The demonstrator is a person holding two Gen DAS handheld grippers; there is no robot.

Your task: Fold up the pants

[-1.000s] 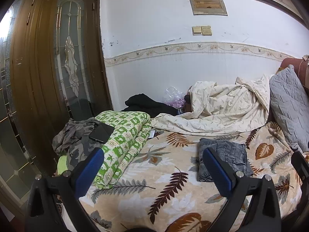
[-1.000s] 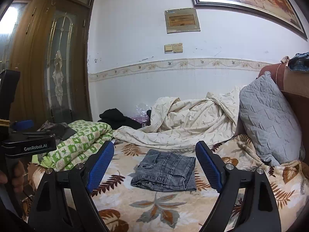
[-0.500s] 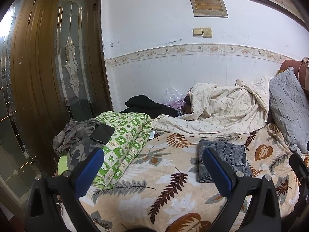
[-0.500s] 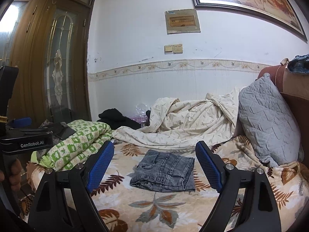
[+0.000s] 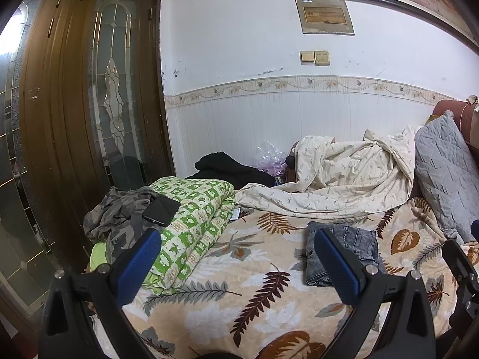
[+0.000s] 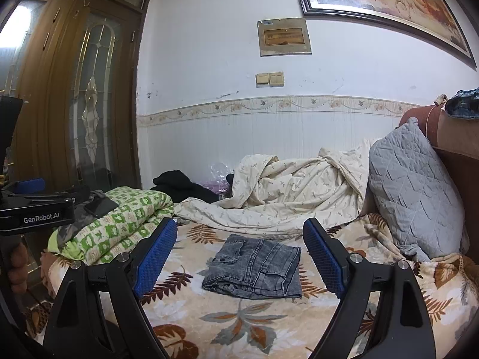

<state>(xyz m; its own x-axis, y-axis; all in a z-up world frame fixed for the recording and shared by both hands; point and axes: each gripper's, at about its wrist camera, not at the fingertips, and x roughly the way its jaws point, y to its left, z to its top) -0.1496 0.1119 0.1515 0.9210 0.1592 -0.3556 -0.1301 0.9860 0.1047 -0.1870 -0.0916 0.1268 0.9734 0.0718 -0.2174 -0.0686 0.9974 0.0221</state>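
Leftmost in the right wrist view, a wooden door (image 6: 89, 95) with a glass panel fills the upper left of the frame, and below it at the left edge sits the body of the left gripper (image 5: 236, 261), with a person's fingers (image 6: 16, 264) curled under it. Next comes a folded green-and-white quilt (image 6: 119, 224) at lower left, with a dark phone (image 6: 100, 206) lying on top. At centre, the pants (image 6: 254, 264), grey denim, lie folded into a compact rectangle on the leaf-patterned bed (image 6: 239, 323), touched by neither gripper. The right gripper (image 6: 238, 261) has its jaws spread wide with nothing between them; the pants show through the gap, farther back on the bed. Behind them a crumpled cream duvet (image 6: 284, 197) is heaped against the wall. At right, a grey quilted pillow (image 6: 413, 188) leans on the headboard. The left wrist view shows the left gripper's jaws likewise wide apart and empty, with the pants in its lower right
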